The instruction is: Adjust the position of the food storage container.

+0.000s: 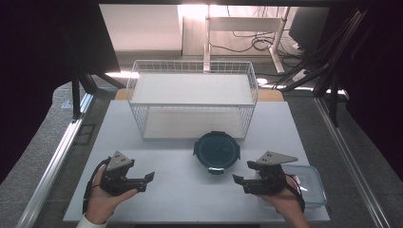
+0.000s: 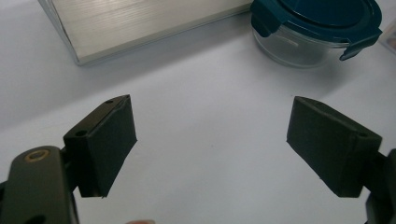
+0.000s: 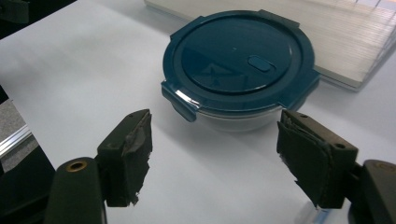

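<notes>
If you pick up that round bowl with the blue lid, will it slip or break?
The round container looks like clear glass below its teal clip lid, so probably heavy for its size and breakable if dropped. Its smooth curved wall may slip between pads. It sits flat and low, so it is unlikely to tip.

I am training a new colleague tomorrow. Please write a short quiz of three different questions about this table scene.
1. True or false: the round container with the dark teal lid stands inside the white wire basket.
2. Multiple choice: what is between the jaws of the left tool? A) the lid B) nothing C) a cable
3. Short answer: which thing lies on the table beside the right hand, partly hidden under it?

Key:
1. False; it stands on the white table, in front of the basket.
2. B; both the left tool and the right tool are open and hold nothing.
3. A clear rectangular container.
</notes>
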The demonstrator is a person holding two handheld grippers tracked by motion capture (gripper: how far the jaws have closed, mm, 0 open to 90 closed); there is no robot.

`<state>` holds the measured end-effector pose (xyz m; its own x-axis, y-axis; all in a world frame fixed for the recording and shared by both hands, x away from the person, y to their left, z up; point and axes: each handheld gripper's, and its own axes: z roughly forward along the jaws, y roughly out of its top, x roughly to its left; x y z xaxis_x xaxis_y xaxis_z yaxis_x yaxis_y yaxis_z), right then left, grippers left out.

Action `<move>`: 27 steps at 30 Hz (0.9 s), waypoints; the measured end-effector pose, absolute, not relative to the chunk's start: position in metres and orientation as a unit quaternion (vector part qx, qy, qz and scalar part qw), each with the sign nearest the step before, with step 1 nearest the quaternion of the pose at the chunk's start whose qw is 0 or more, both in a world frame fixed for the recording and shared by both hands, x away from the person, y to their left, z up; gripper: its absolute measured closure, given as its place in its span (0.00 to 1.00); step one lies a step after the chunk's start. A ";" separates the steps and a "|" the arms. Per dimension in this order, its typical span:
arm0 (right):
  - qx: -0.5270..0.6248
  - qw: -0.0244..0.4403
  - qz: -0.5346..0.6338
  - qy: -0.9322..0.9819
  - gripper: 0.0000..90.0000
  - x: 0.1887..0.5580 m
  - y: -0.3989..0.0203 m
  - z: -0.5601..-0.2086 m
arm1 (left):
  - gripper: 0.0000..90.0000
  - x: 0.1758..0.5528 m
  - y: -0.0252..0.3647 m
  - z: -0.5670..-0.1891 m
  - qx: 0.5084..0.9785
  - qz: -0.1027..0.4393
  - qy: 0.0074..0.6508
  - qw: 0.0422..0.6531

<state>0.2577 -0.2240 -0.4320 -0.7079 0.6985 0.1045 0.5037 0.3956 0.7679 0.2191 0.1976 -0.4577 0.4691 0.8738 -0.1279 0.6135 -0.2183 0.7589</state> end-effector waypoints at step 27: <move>0.477 0.151 0.368 0.783 0.78 0.268 -0.322 -0.410 | 0.18 0.222 0.196 -0.463 0.772 0.161 0.491 0.369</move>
